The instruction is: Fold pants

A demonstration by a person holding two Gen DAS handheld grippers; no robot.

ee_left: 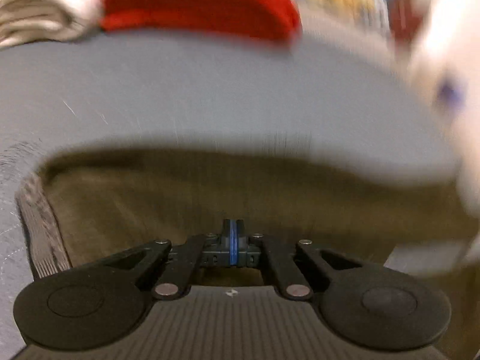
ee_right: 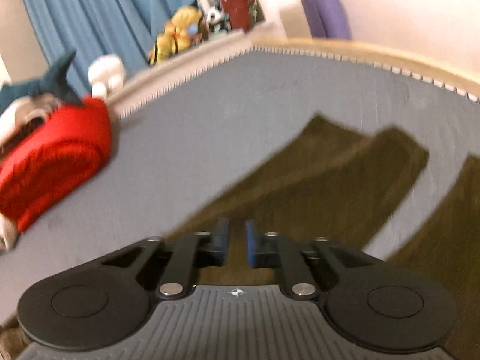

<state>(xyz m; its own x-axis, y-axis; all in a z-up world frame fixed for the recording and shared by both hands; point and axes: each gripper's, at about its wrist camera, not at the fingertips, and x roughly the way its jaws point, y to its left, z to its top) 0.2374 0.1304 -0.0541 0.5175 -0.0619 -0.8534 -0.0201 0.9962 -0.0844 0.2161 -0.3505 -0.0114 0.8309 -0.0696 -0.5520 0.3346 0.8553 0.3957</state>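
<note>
The left gripper (ee_left: 232, 234) is seen with its blue pads pressed flat together, nothing visibly caught between them. The right gripper (ee_right: 237, 244) is kept at a narrow gap, nothing pinched. The olive pants (ee_right: 330, 174) are spread on the grey mat (ee_right: 210, 126) under both, running toward one o'clock. A red folded cloth (ee_right: 57, 162) is set at nine o'clock.
</note>
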